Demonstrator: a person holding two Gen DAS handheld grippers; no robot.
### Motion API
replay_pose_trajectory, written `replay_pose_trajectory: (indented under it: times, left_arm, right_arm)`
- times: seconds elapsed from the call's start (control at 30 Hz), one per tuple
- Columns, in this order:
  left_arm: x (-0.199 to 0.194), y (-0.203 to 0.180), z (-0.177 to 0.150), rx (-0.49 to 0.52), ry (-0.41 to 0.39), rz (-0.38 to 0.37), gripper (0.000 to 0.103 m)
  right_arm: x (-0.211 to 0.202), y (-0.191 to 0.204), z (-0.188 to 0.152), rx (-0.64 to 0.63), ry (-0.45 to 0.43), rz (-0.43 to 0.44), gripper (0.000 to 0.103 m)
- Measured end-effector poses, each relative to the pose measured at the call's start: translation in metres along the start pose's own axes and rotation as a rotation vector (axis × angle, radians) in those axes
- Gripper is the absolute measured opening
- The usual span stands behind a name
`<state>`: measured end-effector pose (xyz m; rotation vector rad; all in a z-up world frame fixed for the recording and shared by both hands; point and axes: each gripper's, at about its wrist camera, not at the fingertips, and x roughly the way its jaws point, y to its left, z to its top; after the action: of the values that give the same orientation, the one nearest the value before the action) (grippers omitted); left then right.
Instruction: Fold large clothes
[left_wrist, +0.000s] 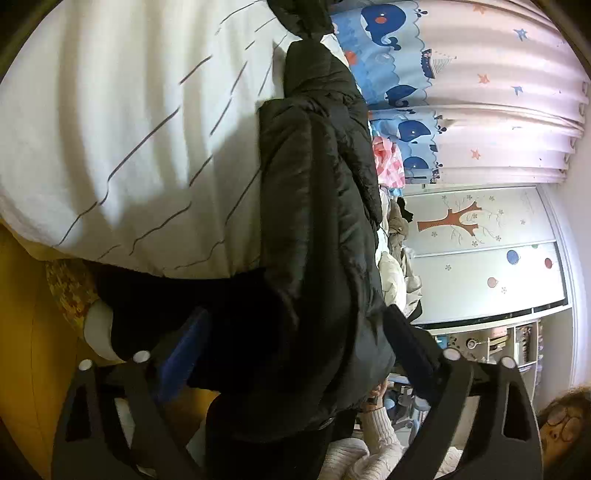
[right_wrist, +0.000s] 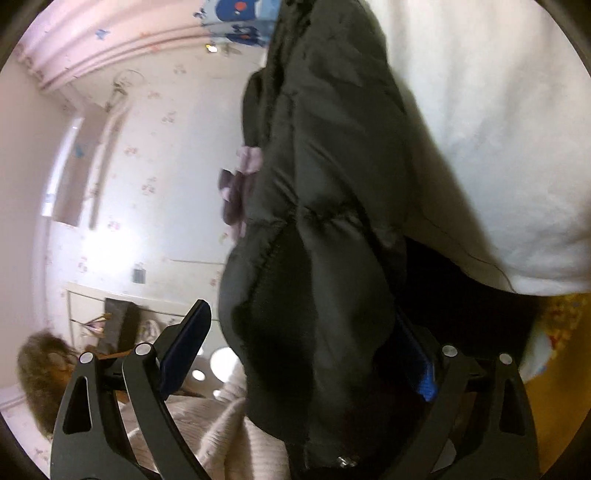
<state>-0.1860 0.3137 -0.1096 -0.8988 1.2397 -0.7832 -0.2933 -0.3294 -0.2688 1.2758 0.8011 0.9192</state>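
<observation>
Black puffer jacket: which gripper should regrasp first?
Probably right. The black puffer jacket bulges between the right gripper's open fingers, its stitched hem edge in view. The left gripper faces only smooth bulk.

Both views show strong fisheye distortion with dark vignetted corners. Daylight filters through the curtain (left_wrist: 498, 92). The black jacket (left_wrist: 317, 240) reads underexposed, casting soft shadows on the bedding (left_wrist: 129, 129). Right wrist view: motion-blurred, wall (right_wrist: 122, 229) glare.

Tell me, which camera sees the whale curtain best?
The left wrist view: the whale curtain shows several whales and a boat there. The right wrist view catches only a blurry blue scrap at its top edge.
</observation>
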Motion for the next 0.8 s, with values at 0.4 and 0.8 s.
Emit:
replay_pose_trajectory:
  times: [0.4, 0.8]
  left_arm:
    - [0.039, -0.060, -0.015, 0.132, -0.029, 0.067, 0.018]
    - [0.011, -0.065, -0.046, 0.240, 0.132, 0.049, 0.034]
  right_arm:
    - [0.003, 0.087, 0.007, -0.288, -0.128, -0.085, 0.017]
    - [-0.032, 0.076, -0.034, -0.222, 0.003, -0.098, 0.056]
